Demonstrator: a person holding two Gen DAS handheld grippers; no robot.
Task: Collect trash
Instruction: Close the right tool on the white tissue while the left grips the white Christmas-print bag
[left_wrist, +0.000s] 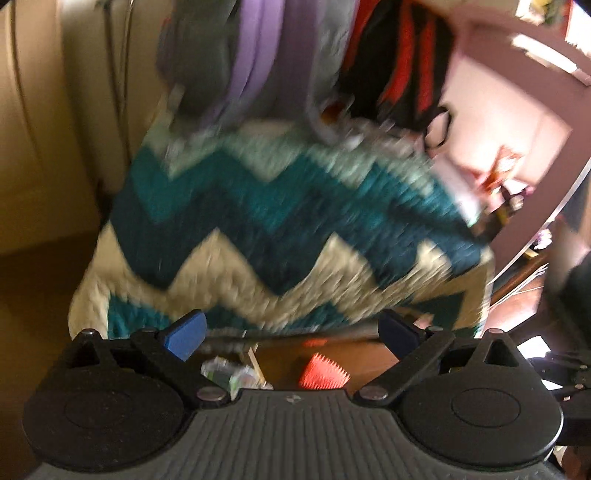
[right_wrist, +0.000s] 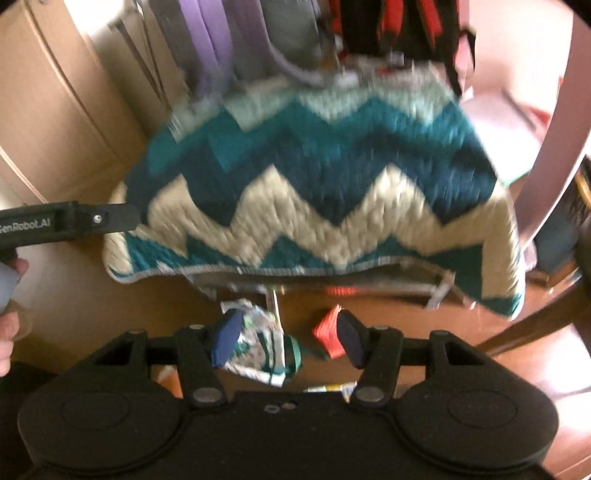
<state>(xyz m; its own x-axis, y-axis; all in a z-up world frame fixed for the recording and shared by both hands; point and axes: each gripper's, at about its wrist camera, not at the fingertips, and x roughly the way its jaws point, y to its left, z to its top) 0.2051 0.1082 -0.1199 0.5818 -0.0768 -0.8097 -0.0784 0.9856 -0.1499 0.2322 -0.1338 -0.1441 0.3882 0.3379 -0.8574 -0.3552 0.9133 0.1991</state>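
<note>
A crumpled white and green wrapper (right_wrist: 258, 350) lies on the wooden floor under the quilt-covered seat. In the right wrist view it shows between the blue pads of my right gripper (right_wrist: 288, 339), close to the left pad (right_wrist: 225, 338) and short of the right one. That gripper is open. The wrapper (left_wrist: 229, 373) also shows low in the left wrist view, beside a thin chair leg. My left gripper (left_wrist: 291, 336) stands wide open with nothing between its pads. A red ridged piece (left_wrist: 325, 371) (right_wrist: 328, 332) lies on the floor to the right of the wrapper.
A teal, navy and cream zigzag quilt (right_wrist: 314, 192) drapes over the seat, with bags and clothes (left_wrist: 258, 74) piled behind. A small tube-like scrap (right_wrist: 332, 387) and an orange bit (right_wrist: 166, 376) lie near the camera. A hand (right_wrist: 7, 295) holds the other tool at the left. Both views are blurred.
</note>
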